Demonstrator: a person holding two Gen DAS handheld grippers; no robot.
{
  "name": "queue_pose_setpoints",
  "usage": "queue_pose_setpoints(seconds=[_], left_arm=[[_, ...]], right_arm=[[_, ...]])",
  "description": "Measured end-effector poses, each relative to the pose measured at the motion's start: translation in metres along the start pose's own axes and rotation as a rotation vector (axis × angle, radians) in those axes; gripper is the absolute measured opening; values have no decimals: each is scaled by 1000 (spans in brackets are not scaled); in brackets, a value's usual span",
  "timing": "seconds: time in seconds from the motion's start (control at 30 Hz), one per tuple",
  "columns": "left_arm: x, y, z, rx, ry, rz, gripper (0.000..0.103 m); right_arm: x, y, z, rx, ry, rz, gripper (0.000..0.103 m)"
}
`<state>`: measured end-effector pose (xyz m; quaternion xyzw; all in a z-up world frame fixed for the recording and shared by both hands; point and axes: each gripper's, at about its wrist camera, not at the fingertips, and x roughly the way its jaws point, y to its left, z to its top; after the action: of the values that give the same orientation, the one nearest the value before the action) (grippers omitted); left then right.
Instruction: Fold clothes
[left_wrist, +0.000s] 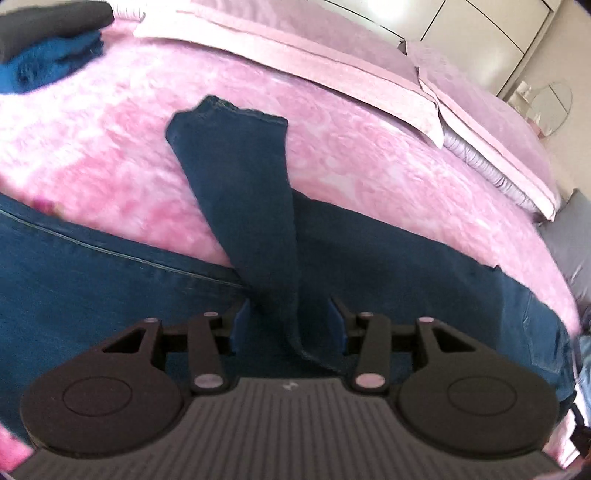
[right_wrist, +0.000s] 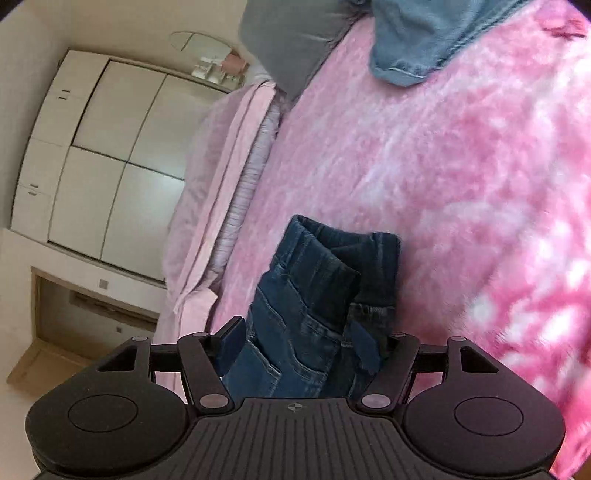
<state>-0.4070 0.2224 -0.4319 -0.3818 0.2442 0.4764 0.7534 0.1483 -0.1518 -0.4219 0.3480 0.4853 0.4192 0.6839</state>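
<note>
two grippers worked one pair of dark jeans (left_wrist: 92, 288) on the pink blanket (left_wrist: 110, 155). the left gripper (left_wrist: 290, 325) stood released, a narrow leg (left_wrist: 240, 192) of the jeans running between its fingers (left_wrist: 240, 321) without either pad pressing it, the hem lying further up the blanket. the right gripper (right_wrist: 299, 343) had the bunched waistband end (right_wrist: 314, 280) between its spread fingers (right_wrist: 232, 345); whether the pads truly gripped the cloth i could not tell.

risk, as i judged it: with the left side loose, the leg could slide out and the fold go crooked, and the thick bundle at the right could slip if the hold was only partial. the plush blanket might also drag the denim.

both views were blurred. the jeans' middle was cut off by the gripper bodies. other clothes sat apart: a blue-and-black pile (left_wrist: 48, 48) and a lighter denim piece (right_wrist: 424, 40).
</note>
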Motion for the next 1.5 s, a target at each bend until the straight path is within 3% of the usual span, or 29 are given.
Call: queue_pose_setpoints(seconds=[0.13,0.17,0.3,0.4,0.57,0.67,0.7,0.73,0.77,0.9,1.0,1.13,1.2,1.3,1.37,1.5], left_arm=[[6,-5,-2,2,-7,19,40],[6,-4,-3,4,-9,17,41],[7,2,-5,-1,-13,0,41],[6,6,-5,-15,-18,-14,40],[7,16,-2,-85,-20,-52,38],[11,15,0,-85,-26,-45,34],[12,14,-1,-76,-29,-33,31],[12,13,-1,-61,-31,-12,19],[12,12,-1,-44,-33,12,13],[6,15,0,-29,-39,12,6],[-14,13,-1,-24,-94,-2,4],[-75,-12,-25,175,-242,24,4],[-82,-12,-44,201,-229,35,4],[-51,6,-72,184,-108,86,5],[-47,10,-82,165,-126,87,6],[-73,0,-76,170,-215,72,5]], right_arm=[[4,4,3,-10,11,-32,54],[1,9,1,-22,-2,-7,52],[0,17,-7,6,29,50,53],[21,7,-11,50,71,-96,52],[28,-4,-15,110,26,-77,52],[31,-1,-12,71,9,-75,52],[34,-1,-12,54,9,-76,46],[35,-2,-12,39,11,-96,38],[37,-3,-11,24,13,-116,26],[39,1,-9,-29,20,-136,18],[32,12,-9,-82,7,-119,15],[6,31,-7,-135,-37,-38,15],[-1,28,-7,-161,-37,-54,15],[13,0,-9,-120,25,-147,15],[13,-10,-9,-94,20,-113,15],[1,14,-9,-182,-4,-88,15]])
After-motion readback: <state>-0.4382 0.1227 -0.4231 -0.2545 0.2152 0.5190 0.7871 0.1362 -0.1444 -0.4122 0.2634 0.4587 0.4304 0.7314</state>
